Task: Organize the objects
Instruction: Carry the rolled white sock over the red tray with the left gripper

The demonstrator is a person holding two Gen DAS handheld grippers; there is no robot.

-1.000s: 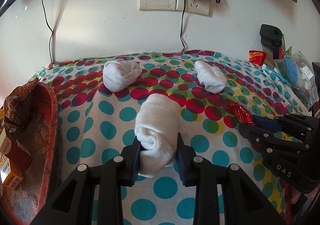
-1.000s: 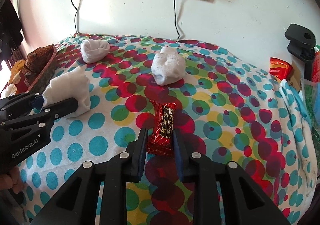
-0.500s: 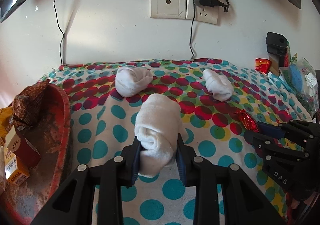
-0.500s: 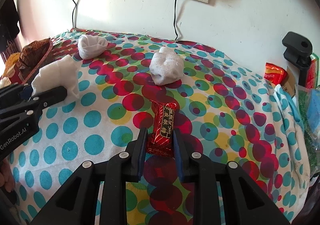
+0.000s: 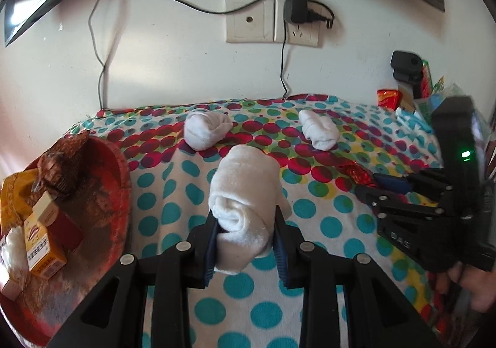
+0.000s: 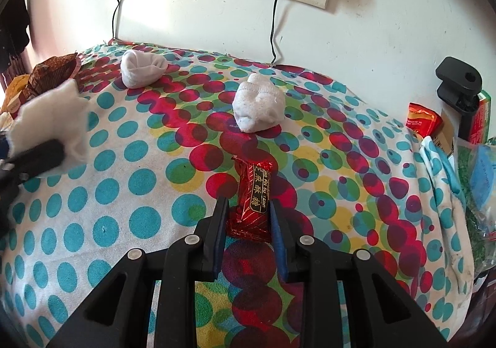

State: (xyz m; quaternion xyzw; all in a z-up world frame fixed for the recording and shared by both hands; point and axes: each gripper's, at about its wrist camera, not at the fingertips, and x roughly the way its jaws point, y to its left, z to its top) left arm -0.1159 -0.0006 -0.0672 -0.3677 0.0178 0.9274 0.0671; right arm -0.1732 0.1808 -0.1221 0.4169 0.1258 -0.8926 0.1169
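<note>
My left gripper point(image 5: 245, 214) is shut on a rolled white sock point(image 5: 245, 180) and holds it above the polka-dot cloth point(image 5: 328, 224). The right wrist view shows that sock point(image 6: 52, 118) at the far left, in the left gripper point(image 6: 31, 152). My right gripper point(image 6: 248, 204) is low on the cloth. Its pads lie against the sides of a red candy bar point(image 6: 254, 190), which rests on the cloth. From the left wrist view, the candy point(image 5: 355, 171) sticks out of the right gripper point(image 5: 365, 183). Two more rolled socks point(image 5: 206, 129) point(image 5: 319, 129) lie near the wall.
A red tray point(image 5: 121, 168) at the left holds small boxes point(image 5: 43, 242) and a brown paper cup point(image 5: 62, 168). Snack packets point(image 6: 423, 118) and a black clamp point(image 6: 458, 81) crowd the right edge. Cables hang from the wall sockets point(image 6: 272, 22). A hand point(image 5: 477, 283) grips the right tool.
The left gripper has risen and drawn back with the sock, so more of the tray and wall show. The right gripper stayed over the candy.
</note>
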